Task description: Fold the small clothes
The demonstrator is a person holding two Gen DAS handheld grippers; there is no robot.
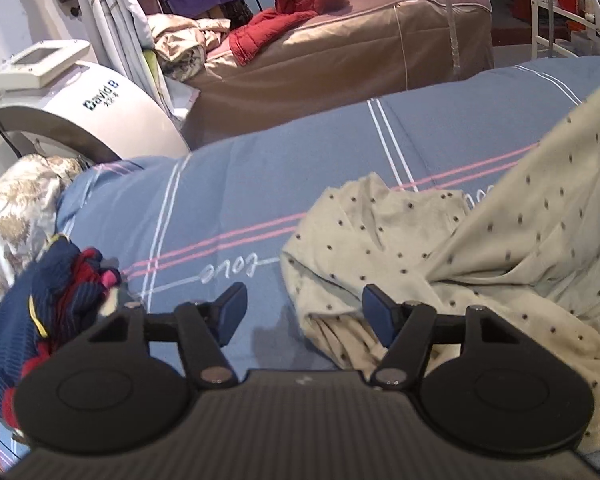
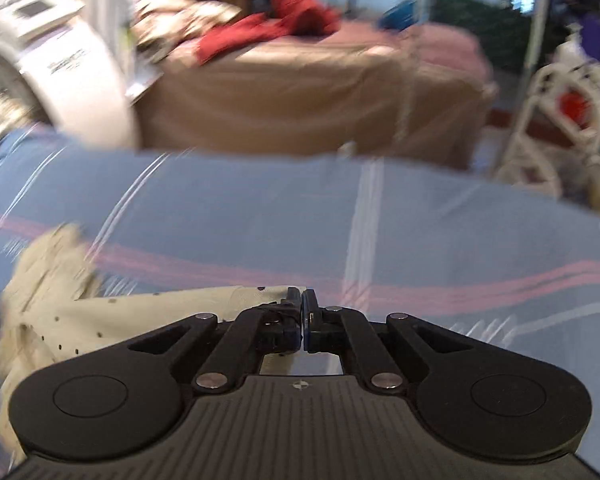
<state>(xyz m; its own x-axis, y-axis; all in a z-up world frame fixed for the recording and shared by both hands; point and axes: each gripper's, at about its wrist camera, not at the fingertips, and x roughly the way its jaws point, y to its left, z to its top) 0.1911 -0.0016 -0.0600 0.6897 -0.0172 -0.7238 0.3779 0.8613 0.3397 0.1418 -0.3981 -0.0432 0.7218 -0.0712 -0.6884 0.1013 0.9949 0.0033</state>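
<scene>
Pinching an edge of the cream dotted garment (image 2: 148, 316), the right gripper (image 2: 302, 320) has its fingers (image 2: 290, 322) shut tight w/ cloth caught between them. From that pinch the fabric runs off to the left and down, toward the lower-left of the right wrist view. That view is motion-blurred, so exactly which hem or corner is held I can't tell.

The left gripper (image 1: 304, 314) is spread wide, nothing between its fingers (image 1: 232, 310). Its right finger sits over or touching the near rumpled edge of the same garment (image 1: 440, 264); its left finger is above bare blue striped duvet (image 1: 228, 196). So the garment lies to the right of and ahead from the left gripper, mostly bunched. A taut sheet rises to the upper right of the left wrist view, prob. toward the right gripper's pinch.

Judgement: the cloth's long axis runs roughly left-near to right-far, between the two grippers. The left one is nearer the loose end, so it prob. needs to shift right a bit and close on that near edge, then both can stretch the piece flat on the bed before any fold.

A crumpled navy and red garment (image 1: 52, 280) lies just left of the left gripper, apart from the cream one. It's not in play now.
</scene>
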